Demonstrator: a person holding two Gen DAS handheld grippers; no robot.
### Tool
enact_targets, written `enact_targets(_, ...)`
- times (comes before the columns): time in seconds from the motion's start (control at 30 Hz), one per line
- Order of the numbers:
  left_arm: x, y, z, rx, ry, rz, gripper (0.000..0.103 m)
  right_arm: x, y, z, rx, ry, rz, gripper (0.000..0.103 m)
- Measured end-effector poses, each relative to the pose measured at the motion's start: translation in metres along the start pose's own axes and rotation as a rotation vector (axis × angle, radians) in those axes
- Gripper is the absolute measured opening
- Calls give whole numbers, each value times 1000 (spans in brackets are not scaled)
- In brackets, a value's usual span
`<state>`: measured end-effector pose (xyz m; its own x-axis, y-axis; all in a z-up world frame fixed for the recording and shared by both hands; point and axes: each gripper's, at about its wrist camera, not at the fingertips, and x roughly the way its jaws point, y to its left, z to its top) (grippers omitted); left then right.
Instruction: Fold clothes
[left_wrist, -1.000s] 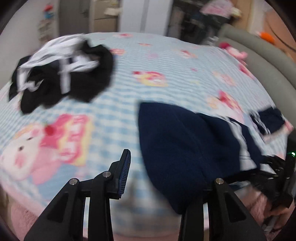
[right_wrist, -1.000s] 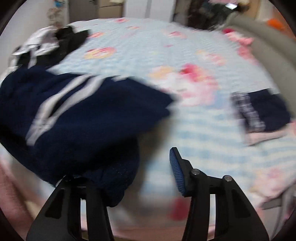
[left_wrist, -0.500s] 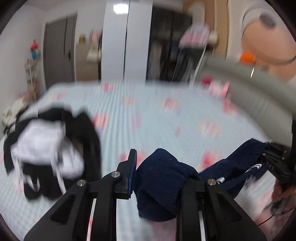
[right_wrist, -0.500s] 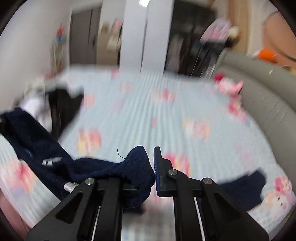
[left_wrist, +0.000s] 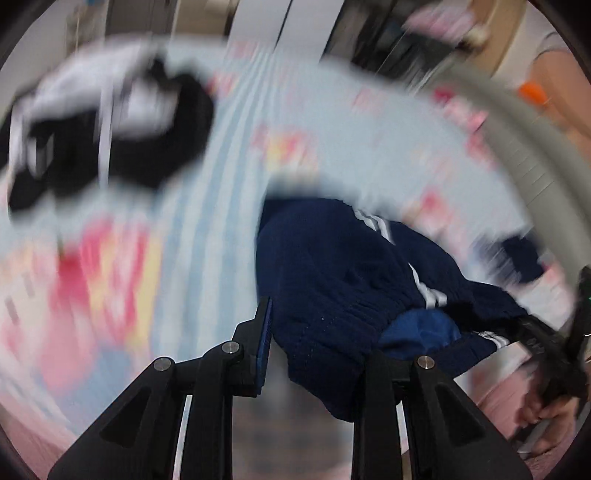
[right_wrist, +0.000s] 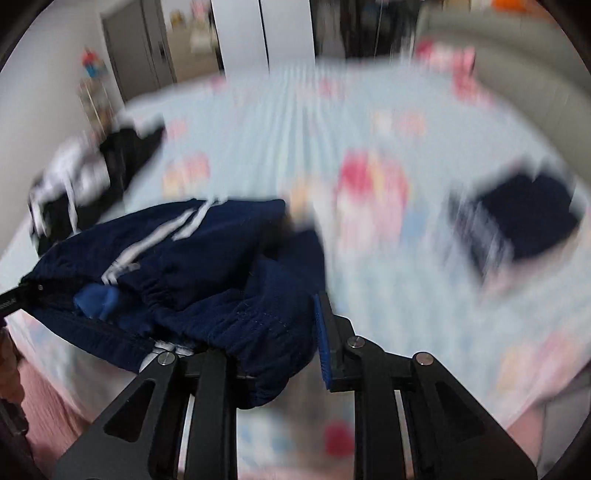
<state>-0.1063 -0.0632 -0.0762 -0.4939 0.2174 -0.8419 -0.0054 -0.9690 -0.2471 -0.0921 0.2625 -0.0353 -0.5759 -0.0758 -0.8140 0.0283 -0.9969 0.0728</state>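
Left wrist view: the left gripper (left_wrist: 317, 332) has the navy garment (left_wrist: 332, 277) between its fingers. The cloth is bunched against the blue pad (left_wrist: 264, 343) on one side and drapes right over the other finger, hiding it. The jaws have just been easing apart a little, yet they stand narrow and the fabric is pinched in them. From there the gathered elastic edge of the garment, with white stripes and a brighter blue lining showing, runs off to the right. It ends at the tip of the right gripper (left_wrist: 543, 339), with a person's hand (left_wrist: 546, 417) below it at the frame's edge.

The right wrist view shows the same hold mirrored. The cloth fills the gap between the right gripper's fingers, pressing on its blue pad and burying the opposite finger. These jaws have also just been opening slightly and are close together on the fabric. The garment hangs stretched between the two tools above the near edge of the bed, its lower part sagging towards the pale blue striped sheet (left_wrist: 207, 221) with pink cartoon prints.

Further out on the sheet, to the left, lies a crumpled black-and-white heap of clothes (left_wrist: 110, 122), well apart from the held piece. To the right a small dark folded item (right_wrist: 524, 221) rests flat on the bed. A grey padded surround (left_wrist: 535, 147) curves along the far right side. Beyond the bed stand white wardrobe doors (right_wrist: 262, 33) and a grey door (right_wrist: 136, 55). Everything past the fingers is heavily blurred.
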Motion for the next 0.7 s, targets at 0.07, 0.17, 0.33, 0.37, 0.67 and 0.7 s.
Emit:
enact_targets(0.07,21,4,-24,7,76,37,25,23,4,-31,-22,95,-7,23)
enact_targets(0.17,10,5,-31,13,37,23,38,18,15,-44,-117,70,-66,27)
enact_targets(0.33,-24,-14,-19,152,-114,16,53,-6,11,-25,-44,-23,-29,39)
enact_targets(0.37,-28,-21,-19,188,-132,1,54,-8,15,-22,-48,-30,-13,42)
enact_targets(0.67,-17,-33,-27,125,-127,60,58,26,15,-45,-53,75,-23,47)
enact_targets(0.7,-15,-20,-28,82,-98,114,58,24,9,-46,-32,70,-31,48)
